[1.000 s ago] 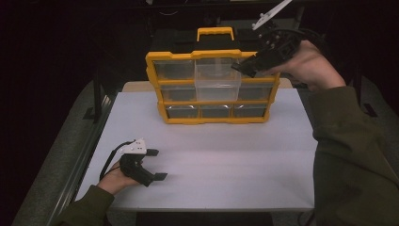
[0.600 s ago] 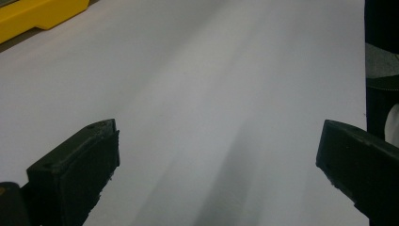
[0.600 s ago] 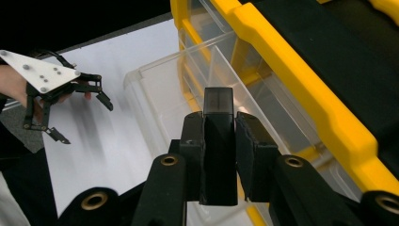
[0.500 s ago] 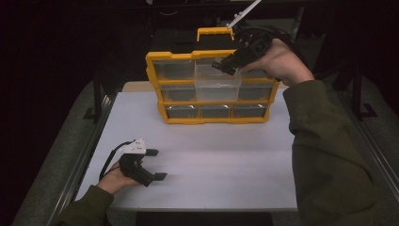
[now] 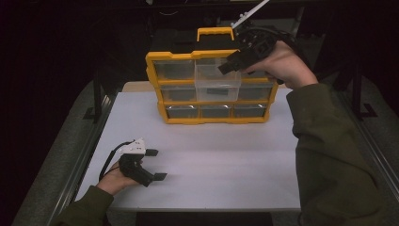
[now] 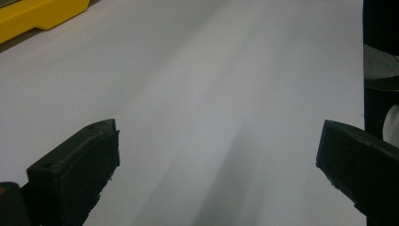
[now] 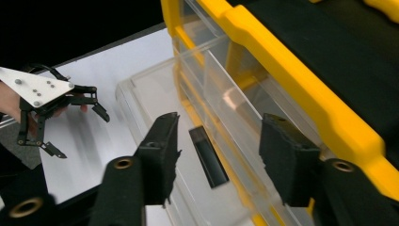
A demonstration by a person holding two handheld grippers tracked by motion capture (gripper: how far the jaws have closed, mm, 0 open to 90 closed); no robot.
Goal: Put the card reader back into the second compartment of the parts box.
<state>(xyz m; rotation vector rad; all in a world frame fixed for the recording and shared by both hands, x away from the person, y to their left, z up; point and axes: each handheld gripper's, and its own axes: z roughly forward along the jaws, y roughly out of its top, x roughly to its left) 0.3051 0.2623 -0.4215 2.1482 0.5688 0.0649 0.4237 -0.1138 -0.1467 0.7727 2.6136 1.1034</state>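
A yellow organizer [image 5: 155, 63] with clear drawers stands at the back of the white table [image 5: 226, 160]. Its top middle drawer [image 5: 207, 79] is pulled out, and a flat black piece [image 5: 217, 91] lies in it. My right gripper [image 5: 228, 66] hovers open just above that drawer. In the right gripper view, the black piece [image 7: 209, 157] lies on the drawer floor [image 7: 155, 99] below the open right gripper [image 7: 219, 127]. My left gripper [image 5: 159, 164] rests open at the table's front left, holding nothing. In the left gripper view, the left gripper [image 6: 216, 141] is wide apart over bare table.
A yellow carry handle [image 5: 215, 32] tops the organizer. The organizer's other drawers are pushed in. A corner of the organizer [image 6: 37, 14] edges the left gripper view. The left gripper [image 7: 75, 127] appears far off in the right gripper view. Dark surroundings and metal rails [image 5: 80, 160] border the table.
The right hand has carried its gripper leftward, from the organizer's top right corner to above the pulled-out middle drawer. The left gripper has stayed still.
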